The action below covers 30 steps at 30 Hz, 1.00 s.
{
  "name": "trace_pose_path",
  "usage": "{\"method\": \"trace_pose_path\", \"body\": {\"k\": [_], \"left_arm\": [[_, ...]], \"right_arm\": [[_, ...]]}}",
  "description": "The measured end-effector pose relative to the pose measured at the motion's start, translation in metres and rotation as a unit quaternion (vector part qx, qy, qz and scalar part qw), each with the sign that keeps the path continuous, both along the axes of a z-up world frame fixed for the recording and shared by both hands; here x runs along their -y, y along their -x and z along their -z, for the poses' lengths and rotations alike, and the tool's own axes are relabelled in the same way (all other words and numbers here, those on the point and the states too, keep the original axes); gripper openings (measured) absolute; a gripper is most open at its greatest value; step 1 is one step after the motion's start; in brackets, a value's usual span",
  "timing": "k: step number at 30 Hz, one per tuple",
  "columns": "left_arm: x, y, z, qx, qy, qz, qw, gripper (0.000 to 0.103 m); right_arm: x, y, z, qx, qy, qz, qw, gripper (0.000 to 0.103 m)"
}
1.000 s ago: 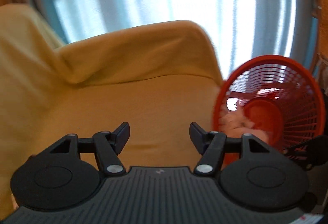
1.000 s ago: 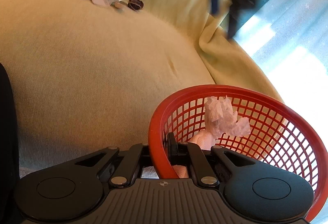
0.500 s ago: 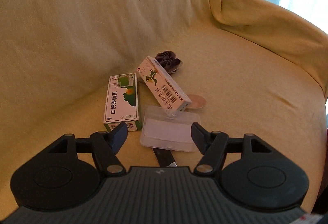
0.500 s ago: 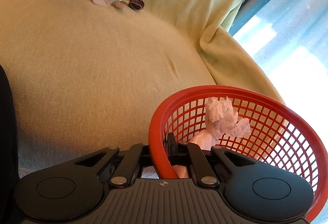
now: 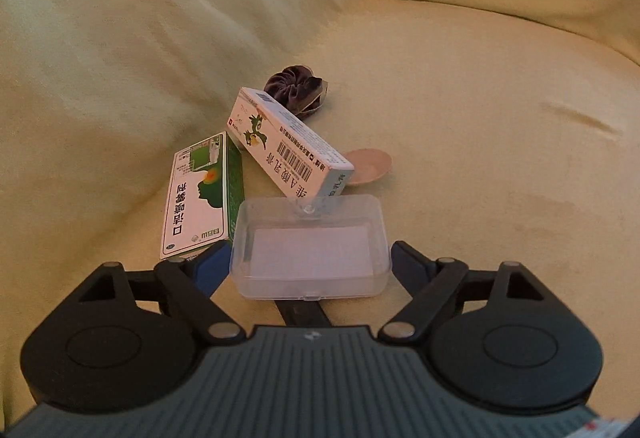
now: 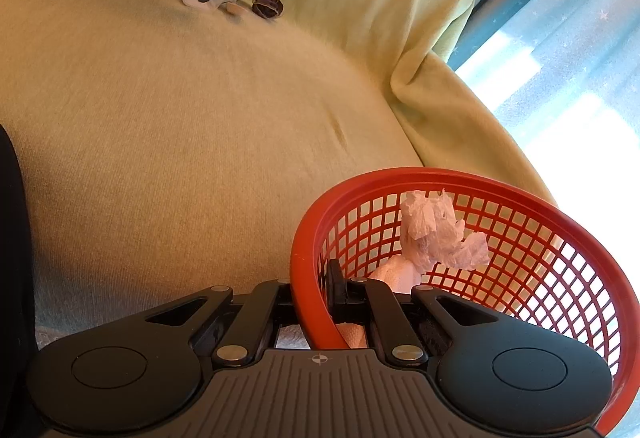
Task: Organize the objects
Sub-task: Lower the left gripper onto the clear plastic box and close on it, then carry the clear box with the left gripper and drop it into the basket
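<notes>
Our left gripper point(image 5: 310, 262) hangs low over the little heap on the sofa cushion point(image 5: 480, 157), its fingers point(image 5: 212, 270) spread wide and just lately opening further, with the clear plastic case point(image 5: 312, 248) lying between them but not yet pressed by either pad. The case rests flat on the cushion; the white carton point(image 5: 286, 141) leans its lower end on the case's far edge, the green carton point(image 5: 202, 197) lies just beside the case on the left, and a dark slim object point(image 5: 300, 312) pokes out from under the near edge. Behind sit a purple scrunchie point(image 5: 298, 89) and a small pinkish disc point(image 5: 370, 165). Our right gripper point(image 6: 316, 298) has its fingers clamped on the rim of the red basket point(image 6: 560, 222), which already holds crumpled tissue point(image 6: 436, 234) and waits well apart from the heap. We judge the next step is closing on the case, and several things could go wrong. The left finger sits against the green carton's corner, so closing may drag that carton along or pinch it with the case. Lifting the case will likely tip the white carton off it. The case's smooth walls may slip between the pads, and the soft cushion gives little support to press against.
</notes>
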State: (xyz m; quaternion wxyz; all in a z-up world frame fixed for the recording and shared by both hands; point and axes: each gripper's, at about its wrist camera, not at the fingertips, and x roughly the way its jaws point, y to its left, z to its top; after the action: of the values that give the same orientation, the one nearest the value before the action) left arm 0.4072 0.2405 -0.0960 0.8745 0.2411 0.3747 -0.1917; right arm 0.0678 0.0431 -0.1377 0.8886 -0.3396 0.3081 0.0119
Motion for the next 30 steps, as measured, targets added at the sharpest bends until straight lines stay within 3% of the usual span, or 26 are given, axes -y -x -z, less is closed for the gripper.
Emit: {"method": "trace_pose_path", "body": {"k": [6, 12, 19, 25, 30], "left_arm": [[0.006, 0.018, -0.010, 0.027, -0.044, 0.051, 0.9974, 0.082], [0.024, 0.052, -0.046, 0.085, -0.070, 0.145, 0.9833, 0.082], [0.060, 0.100, -0.090, 0.113, -0.027, 0.255, 0.9600, 0.082], [0.104, 0.138, -0.108, 0.092, 0.023, 0.314, 0.9447, 0.082], [0.137, 0.158, -0.113, 0.050, 0.073, 0.337, 0.9372, 0.082]], "right_arm": [[0.000, 0.000, 0.000, 0.000, 0.000, 0.000, 1.000, 0.002], [0.000, 0.000, 0.000, 0.000, 0.000, -0.001, 1.000, 0.002], [0.000, 0.000, 0.000, 0.000, -0.001, 0.000, 1.000, 0.002], [-0.001, 0.000, 0.001, 0.001, -0.003, 0.000, 1.000, 0.002], [-0.001, 0.001, 0.000, 0.002, -0.006, 0.000, 1.000, 0.002]]}}
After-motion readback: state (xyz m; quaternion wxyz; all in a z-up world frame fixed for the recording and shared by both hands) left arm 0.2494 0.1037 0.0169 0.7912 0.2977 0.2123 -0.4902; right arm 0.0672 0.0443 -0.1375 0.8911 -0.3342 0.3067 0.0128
